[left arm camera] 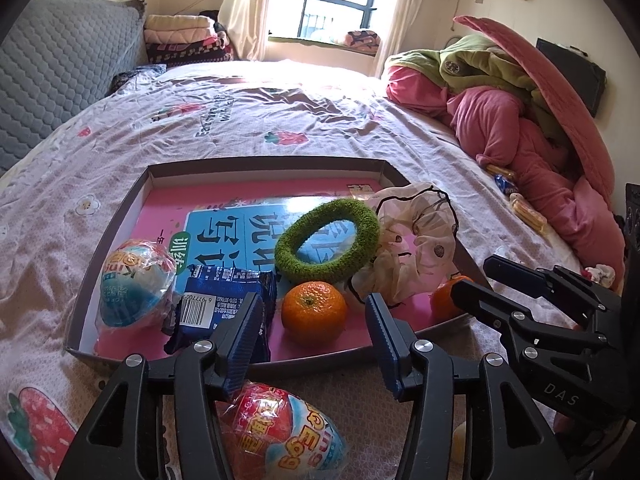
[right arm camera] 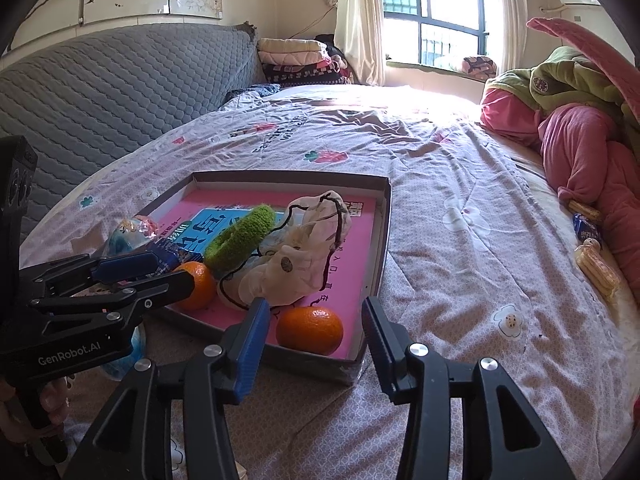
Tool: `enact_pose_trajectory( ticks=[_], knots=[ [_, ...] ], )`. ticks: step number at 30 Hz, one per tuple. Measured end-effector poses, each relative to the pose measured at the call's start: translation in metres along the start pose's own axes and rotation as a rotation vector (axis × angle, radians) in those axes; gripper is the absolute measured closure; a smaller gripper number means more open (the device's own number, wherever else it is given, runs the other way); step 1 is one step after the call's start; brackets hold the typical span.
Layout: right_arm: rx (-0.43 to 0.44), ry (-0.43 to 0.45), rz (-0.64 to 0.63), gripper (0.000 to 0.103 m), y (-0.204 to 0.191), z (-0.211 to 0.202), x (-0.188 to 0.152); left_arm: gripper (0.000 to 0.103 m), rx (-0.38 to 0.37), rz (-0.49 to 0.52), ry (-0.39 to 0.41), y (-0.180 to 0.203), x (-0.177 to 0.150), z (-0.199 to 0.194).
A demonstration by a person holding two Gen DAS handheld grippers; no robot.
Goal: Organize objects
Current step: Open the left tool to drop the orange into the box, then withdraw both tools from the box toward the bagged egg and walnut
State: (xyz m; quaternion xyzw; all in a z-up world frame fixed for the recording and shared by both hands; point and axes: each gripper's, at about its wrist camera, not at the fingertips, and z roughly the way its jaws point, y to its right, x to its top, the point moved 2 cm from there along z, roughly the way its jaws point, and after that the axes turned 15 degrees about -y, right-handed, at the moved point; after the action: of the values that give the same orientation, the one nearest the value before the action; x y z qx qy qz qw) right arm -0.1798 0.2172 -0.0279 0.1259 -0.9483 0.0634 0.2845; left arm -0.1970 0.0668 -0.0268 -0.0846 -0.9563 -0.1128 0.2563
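Clearly the left gripper (left arm camera: 312, 344) was the nearer one: its jaws stood apart and empty, directly above the wrapped surprise egg (left arm camera: 284, 428), which lay on the bedspread (left arm camera: 120, 148) just outside the cardboard tray (left arm camera: 120, 216), long axis apparently slanting down to the right. Over the tray's right corner hung the right gripper (right arm camera: 314, 344), likewise agape, holding nothing.

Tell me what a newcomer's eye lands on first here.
The shallow cardboard tray on the bed, lined pink and crowded: two oranges, one near its front edge, a fuzzy green ring against a cream scrunchie, and a wrapped toy egg at the left. A second toy egg lies outside, just below the left gripper, its jaws open.
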Motion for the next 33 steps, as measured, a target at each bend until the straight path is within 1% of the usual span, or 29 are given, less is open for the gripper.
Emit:
enact_pose_trajectory(
  ticks=[1, 2, 5, 12, 16, 18, 21, 26, 33],
  knots=[
    [-0.001, 0.004, 0.000, 0.055, 0.000, -0.001, 0.000, 0.041, 0.003, -0.005, 0.002, 0.000, 0.000, -0.001],
    [0.000, 0.006, 0.000, 0.055, 0.000, -0.002, 0.000, 0.039, 0.006, -0.007, 0.005, -0.001, 0.000, -0.002],
    [-0.002, 0.013, -0.001, 0.052, -0.001, -0.003, 0.000, 0.039, 0.006, -0.010, 0.007, -0.002, 0.000, -0.004],
    [0.003, 0.028, -0.004, 0.051, -0.002, -0.009, 0.001, 0.039, 0.017, -0.019, 0.015, -0.001, -0.002, -0.012],
    [0.004, 0.040, -0.011, 0.050, -0.004, -0.013, 0.001, 0.037, 0.030, -0.020, 0.021, 0.000, -0.003, -0.018],
    [0.004, 0.047, -0.016, 0.048, -0.005, -0.015, 0.001, 0.036, 0.047, -0.019, 0.031, 0.000, -0.004, -0.023],
    [0.004, 0.061, -0.028, 0.047, -0.008, -0.020, 0.001, 0.035, 0.072, -0.018, 0.045, 0.001, -0.005, -0.030],
    [0.007, 0.086, -0.048, 0.047, -0.013, -0.030, 0.001, 0.034, 0.082, -0.029, 0.053, 0.002, -0.007, -0.042],
    [0.014, 0.135, -0.065, 0.043, -0.017, -0.046, 0.000, 0.030, 0.096, -0.039, 0.075, 0.005, -0.013, -0.060]
  ],
)
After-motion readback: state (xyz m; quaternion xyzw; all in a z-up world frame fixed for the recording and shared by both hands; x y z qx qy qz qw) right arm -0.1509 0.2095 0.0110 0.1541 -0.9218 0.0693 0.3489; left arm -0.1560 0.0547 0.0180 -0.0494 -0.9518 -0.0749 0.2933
